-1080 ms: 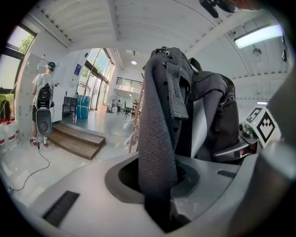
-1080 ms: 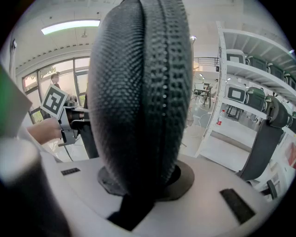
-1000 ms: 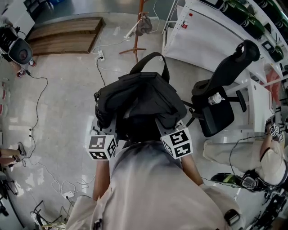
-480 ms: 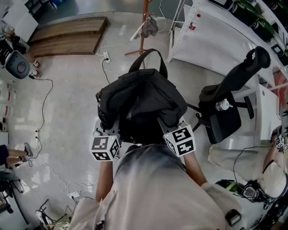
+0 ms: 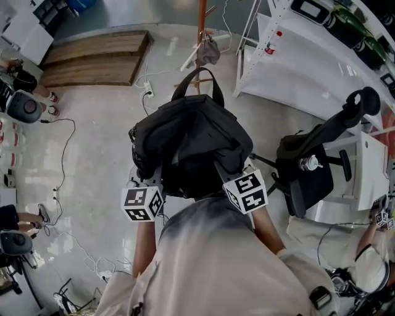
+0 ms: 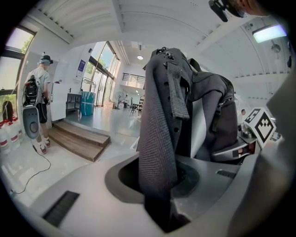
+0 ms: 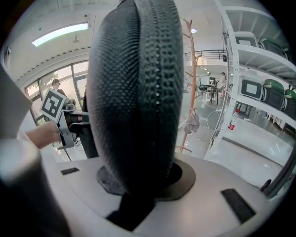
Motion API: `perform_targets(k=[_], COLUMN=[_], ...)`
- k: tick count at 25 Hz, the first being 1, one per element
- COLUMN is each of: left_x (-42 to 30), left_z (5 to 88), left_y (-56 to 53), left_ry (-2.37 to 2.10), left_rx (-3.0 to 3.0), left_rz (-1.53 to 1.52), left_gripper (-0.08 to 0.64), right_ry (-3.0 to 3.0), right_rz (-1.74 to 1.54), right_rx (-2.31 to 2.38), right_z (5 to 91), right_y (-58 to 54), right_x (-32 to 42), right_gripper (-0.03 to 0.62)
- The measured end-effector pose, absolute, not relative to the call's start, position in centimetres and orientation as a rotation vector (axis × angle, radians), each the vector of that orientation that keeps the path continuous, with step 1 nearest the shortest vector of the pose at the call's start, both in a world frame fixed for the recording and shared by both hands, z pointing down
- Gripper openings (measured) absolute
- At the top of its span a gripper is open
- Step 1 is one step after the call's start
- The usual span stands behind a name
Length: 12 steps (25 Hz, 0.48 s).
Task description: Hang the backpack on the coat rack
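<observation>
pale polished floor [image 5: 92, 142] fills the room, with cables trailing over it, a wooden platform [image 5: 95, 58] off beyond the left gripper [image 5: 139, 182] and white shelving [image 5: 296, 68] beyond the right gripper [image 5: 238, 179]. the backpack [image 5: 191, 145] is off the floor, carried between the two grippers and bulging up just ahead of them, its top handle [image 5: 197, 83] standing in a loop on the far side. the coat rack [image 5: 202, 15] stands well ahead of both grippers, past the handle, with a grey cloth [image 5: 208, 52] already on one of its pegs. so, as i read it, pick-up is done and the carry is under way; closing on the rack, raising the bag and slipping the handle or a strap over a free peg are all left.

the left gripper's jaws are closed most of the way on a flat woven strap [image 6: 159, 139] of the bag, which runs down between them. the right gripper has a thick padded strap [image 7: 134, 106] filling the gap between its jaws; those jaws are opening slightly, yet the strap sits pinched there.

both forearms reach forward from the body side by side, the marker cubes facing up, each gripper aimed ahead and tilted downward, the right more steeply. an office chair [image 5: 305, 170] stands just off the right gripper's outer side.
</observation>
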State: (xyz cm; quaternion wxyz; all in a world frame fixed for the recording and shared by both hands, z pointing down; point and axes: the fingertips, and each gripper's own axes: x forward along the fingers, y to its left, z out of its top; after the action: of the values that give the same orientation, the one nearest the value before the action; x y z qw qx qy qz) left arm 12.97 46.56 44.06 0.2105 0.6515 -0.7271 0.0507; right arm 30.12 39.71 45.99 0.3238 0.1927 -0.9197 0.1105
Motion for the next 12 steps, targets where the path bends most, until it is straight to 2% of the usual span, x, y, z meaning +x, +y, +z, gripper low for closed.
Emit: perform_targets(k=[12], left_x=[10.3], left_z=[43.3], left_y=[37.4], left_ry=[-2.045], left_rx=[1.784], left_rz=[0.147], left_gripper=[0.081], right_ry=[-2.459], right_rz=[0.293], right_rx=[0.460], right_z=[45.6], right_y=[29.7], right_x=[27.1], right_gripper=[0.110])
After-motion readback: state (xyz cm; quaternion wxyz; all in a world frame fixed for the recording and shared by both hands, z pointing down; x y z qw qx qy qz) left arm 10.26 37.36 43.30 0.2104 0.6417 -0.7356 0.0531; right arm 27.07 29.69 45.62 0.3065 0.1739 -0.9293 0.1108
